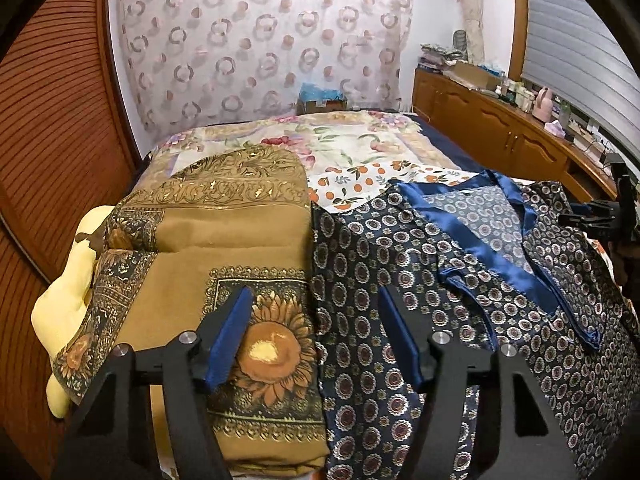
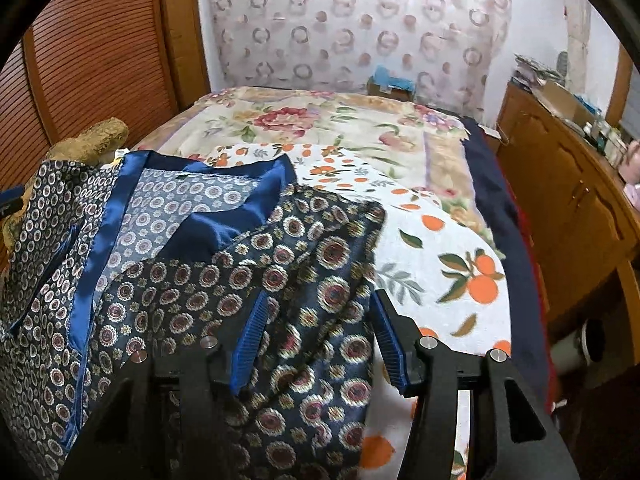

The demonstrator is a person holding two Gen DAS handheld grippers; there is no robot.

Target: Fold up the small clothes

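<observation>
- Your garment point(image 1: 460, 264) lies on the bed point(image 1: 360, 144), on the orange-print cloth point(image 2: 440, 264), with its blue trim point(image 1: 480, 248) and lighter inside face exposed.
- One flap of the garment point(image 2: 280, 280) already lies turned over toward the middle, so judge the fold as started, not finished.
- Your left gripper point(image 1: 316, 332) stands with jaws apart above the seam between the garment and the folded brown scarf point(image 1: 240, 240); it clamps nothing.
- Your right gripper point(image 2: 320, 332) stands with jaws apart over the flap; cloth lies between them, unpinched.
- Remaining: the other side, then the final fold.
</observation>
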